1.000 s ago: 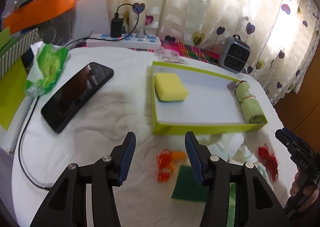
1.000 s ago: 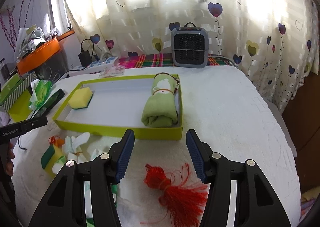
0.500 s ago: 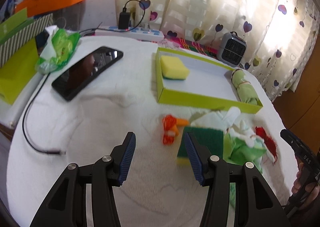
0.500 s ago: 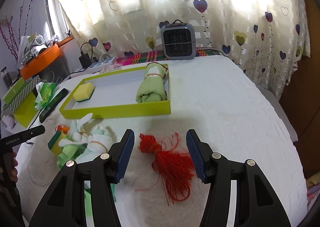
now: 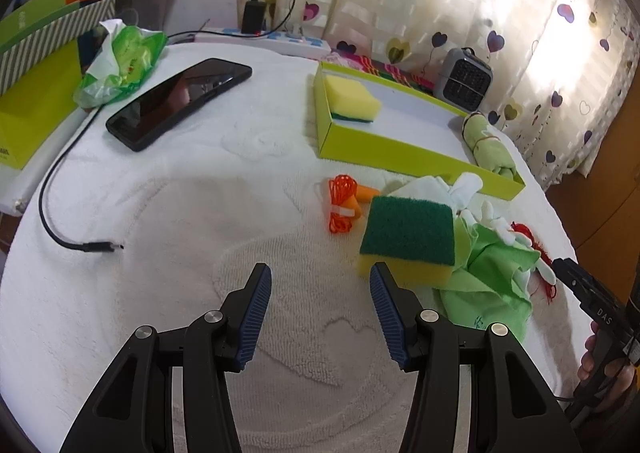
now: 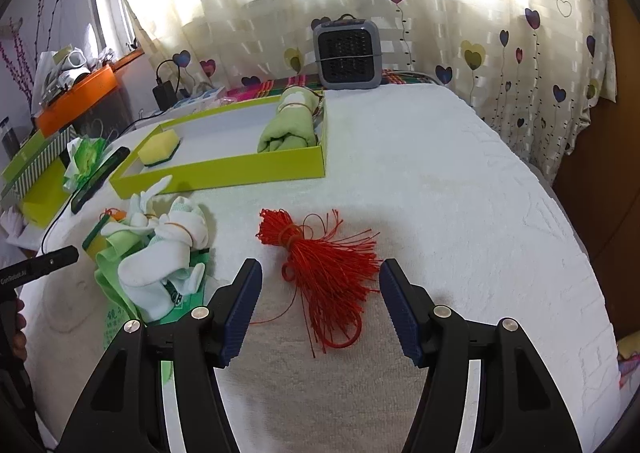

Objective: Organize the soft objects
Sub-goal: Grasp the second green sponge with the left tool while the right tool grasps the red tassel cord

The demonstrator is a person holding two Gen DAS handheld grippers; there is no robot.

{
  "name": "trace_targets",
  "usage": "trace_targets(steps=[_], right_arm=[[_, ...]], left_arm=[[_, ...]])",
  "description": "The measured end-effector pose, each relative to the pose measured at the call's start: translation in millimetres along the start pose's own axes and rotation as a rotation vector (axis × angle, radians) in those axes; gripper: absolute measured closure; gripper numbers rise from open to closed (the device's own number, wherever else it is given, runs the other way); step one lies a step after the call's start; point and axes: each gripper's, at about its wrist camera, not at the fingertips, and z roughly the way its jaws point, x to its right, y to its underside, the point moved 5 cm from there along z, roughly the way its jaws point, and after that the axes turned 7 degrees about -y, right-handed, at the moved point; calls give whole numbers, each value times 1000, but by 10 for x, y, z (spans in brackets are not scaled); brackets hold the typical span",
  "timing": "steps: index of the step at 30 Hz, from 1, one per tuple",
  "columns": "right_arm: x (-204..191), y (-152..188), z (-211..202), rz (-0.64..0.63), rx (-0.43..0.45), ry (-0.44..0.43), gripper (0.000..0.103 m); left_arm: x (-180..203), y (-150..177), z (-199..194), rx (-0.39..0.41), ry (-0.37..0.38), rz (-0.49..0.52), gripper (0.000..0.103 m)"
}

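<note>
A lime tray (image 5: 384, 155) (image 6: 224, 169) holds a yellow sponge (image 5: 351, 103) (image 6: 159, 147) and a rolled green towel (image 5: 490, 145) (image 6: 290, 127). In front of it lie a green-topped sponge (image 5: 408, 237), an orange cord bundle (image 5: 342, 203), white socks (image 6: 164, 253) on green cloth (image 5: 492, 277), and a red string tassel (image 6: 324, 257). My left gripper (image 5: 320, 309) is open and empty, just short of the green-topped sponge. My right gripper (image 6: 320, 305) is open and empty, with the tassel between its fingers' line.
A black phone (image 5: 180, 101), a loose charging cable (image 5: 68, 213) and a green tissue pack (image 5: 124, 57) lie at the left. A grey heater (image 6: 346, 53) stands behind the tray. A power strip (image 5: 264, 39) and boxes (image 5: 36, 93) sit at the back left.
Both grippers have pulled back toward me and away from the tray. The loose sponge, socks and tassel now show fully ahead of the fingers. Both grippers stay open.
</note>
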Motion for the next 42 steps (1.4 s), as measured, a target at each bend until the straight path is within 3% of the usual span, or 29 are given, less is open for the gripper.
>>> trace_targets(steps=[28, 32, 42], right_arm=[[-88, -99, 436, -103, -143, -29, 41], [-65, -90, 431, -100, -143, -7, 61], [-26, -86, 387, -82, -132, 11, 74]], left_arm=[[102, 38, 54, -20, 17, 27, 52], [155, 28, 39, -13, 12, 45, 52], [262, -2, -11, 25, -22, 116, 52]])
